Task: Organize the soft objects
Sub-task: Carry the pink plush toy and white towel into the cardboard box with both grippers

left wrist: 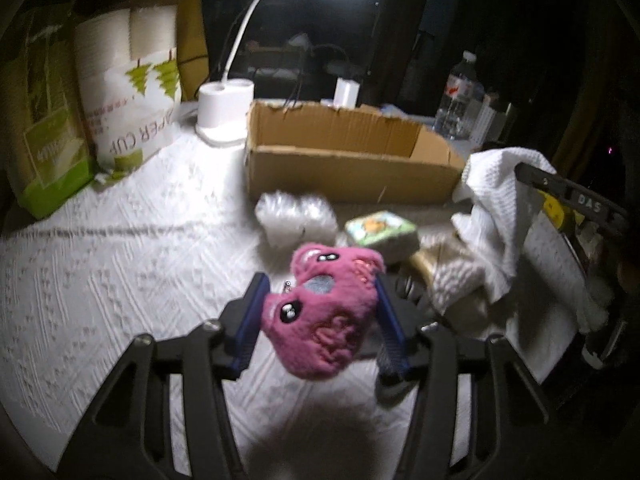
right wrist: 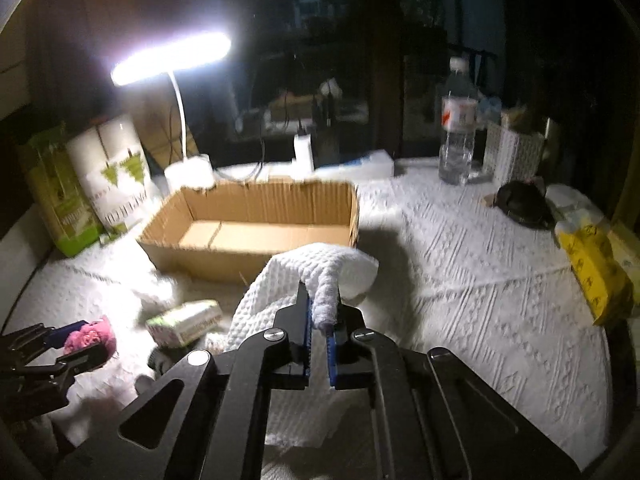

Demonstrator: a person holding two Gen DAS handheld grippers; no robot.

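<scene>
The left hand-held gripper (left wrist: 320,312) clamps a pink plush toy (left wrist: 324,312) between its blue pads, holding it above the surface (left wrist: 120,272), which is covered in a white textured cloth. The toy has googly eyes and hangs tilted between the fingers. In the right wrist view the same toy (right wrist: 90,338) shows at the near left edge, held by the left hand-held gripper (right wrist: 76,344).

The right hand-held gripper (right wrist: 320,316) is closed on a fold of a white waffle-weave towel (right wrist: 280,292), lifting it so the rest drapes down toward the surface (right wrist: 480,280). In the left wrist view the towel (left wrist: 496,200) hangs at the right side, next to the right hand-held gripper's dark body.

An open cardboard box (right wrist: 256,216) sits toward the far side of the surface, its floor bare where visible. In front of it lie a crumpled clear plastic bag (left wrist: 296,216), a small green-and-white packet (left wrist: 380,232) and a knitted cream piece (left wrist: 456,276), all close together between the box and the held toy.

At the far left corner stand a green carton (left wrist: 48,152) and a sleeve of paper cups (left wrist: 128,92), with a lit white desk lamp (right wrist: 176,60) beside them. A water bottle (right wrist: 458,120) stands at the far right, and a yellow packet (right wrist: 596,272) lies along the right edge.
</scene>
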